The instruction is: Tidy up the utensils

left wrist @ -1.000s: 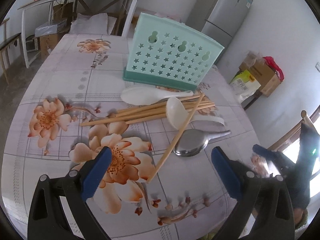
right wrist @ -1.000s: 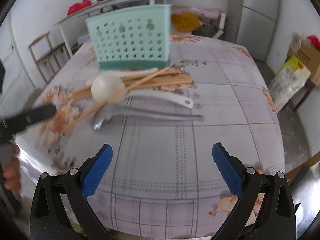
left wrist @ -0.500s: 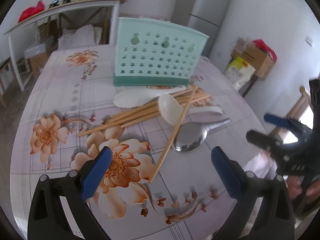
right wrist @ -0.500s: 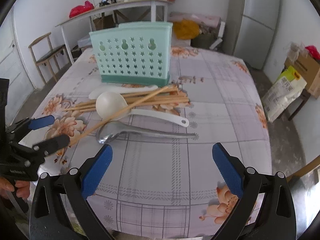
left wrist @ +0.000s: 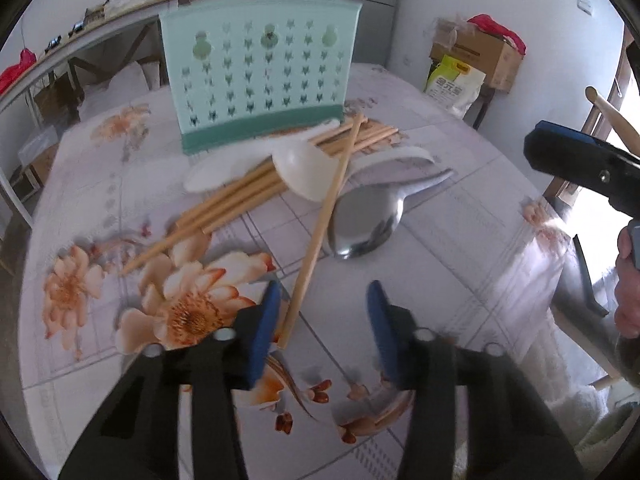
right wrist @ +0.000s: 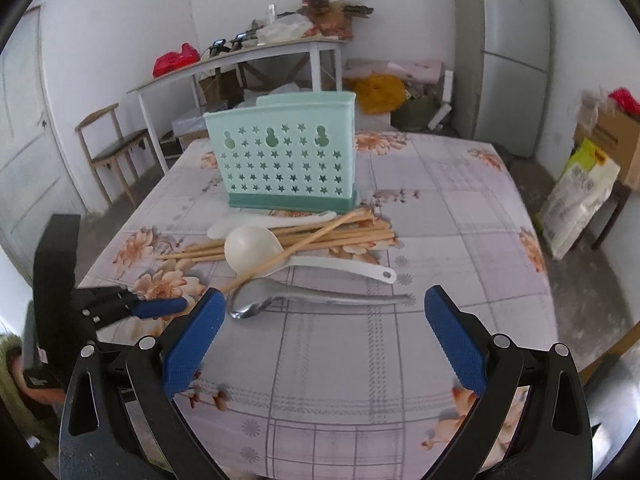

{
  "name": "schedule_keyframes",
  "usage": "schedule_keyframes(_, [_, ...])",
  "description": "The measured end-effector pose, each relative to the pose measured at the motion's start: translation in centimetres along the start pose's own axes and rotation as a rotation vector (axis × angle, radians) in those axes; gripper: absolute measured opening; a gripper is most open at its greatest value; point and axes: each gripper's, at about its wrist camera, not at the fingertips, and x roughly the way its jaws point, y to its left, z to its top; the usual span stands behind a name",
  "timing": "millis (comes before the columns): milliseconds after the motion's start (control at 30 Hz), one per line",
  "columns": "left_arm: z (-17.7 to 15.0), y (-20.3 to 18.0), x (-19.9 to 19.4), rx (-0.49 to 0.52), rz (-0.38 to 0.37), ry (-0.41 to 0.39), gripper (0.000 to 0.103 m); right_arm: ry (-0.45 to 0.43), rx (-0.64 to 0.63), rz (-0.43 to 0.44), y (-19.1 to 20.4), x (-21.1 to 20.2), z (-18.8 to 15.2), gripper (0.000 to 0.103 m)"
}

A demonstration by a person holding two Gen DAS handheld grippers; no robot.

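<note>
Closing, the jaws of our left tool straddle the near end of a single chopstick; its pads do not yet press it. That chopstick lies diagonally across the white ladle and beside the steel ladle. We hold the right tool above the near part of the table, jaws wide apart, nothing between them. The utensils lie in one pile at the table's centre: the chopstick bundle, a white rice paddle at the far side, the white ladle over the bundle, and the steel ladle nearest us. The green holder stands upright just beyond the pile, touching or almost touching the paddle.
</note>
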Motion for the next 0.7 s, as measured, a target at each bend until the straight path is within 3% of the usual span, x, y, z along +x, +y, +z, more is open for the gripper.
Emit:
schedule_keyframes(67, [0.3,-0.1,0.2,0.025,0.018,-0.006,0.033,0.022,0.02,0.015,-0.1,1.0,-0.2,0.095])
schedule_keyframes(133, [0.9,0.0,0.4,0.038,0.011,0.012,0.017,0.028,0.034,0.029,-0.3,1.6,0.1,0.095])
schedule_keyframes(233, [1.2,0.9,0.6,-0.005,-0.012,0.014,0.008,0.01,0.046,0.028,-0.8,2.0,0.4,0.095])
schedule_keyframes(433, [2.6,1.0,-1.5,0.023,-0.059,-0.048,0.006,0.007,0.046,0.056,-1.3,2.6,0.0,0.095])
schedule_keyframes(600, [5.8,3.6,-4.2,0.003,-0.108,-0.148,0.006,0.004,0.068,0.071,-1.8,3.0,-0.1,0.095])
schedule_keyframes(700, [7.0,6.1,-3.8,-0.073,-0.103,-0.172,0.015,0.016,0.071,0.073,-1.8,3.4,-0.4,0.095])
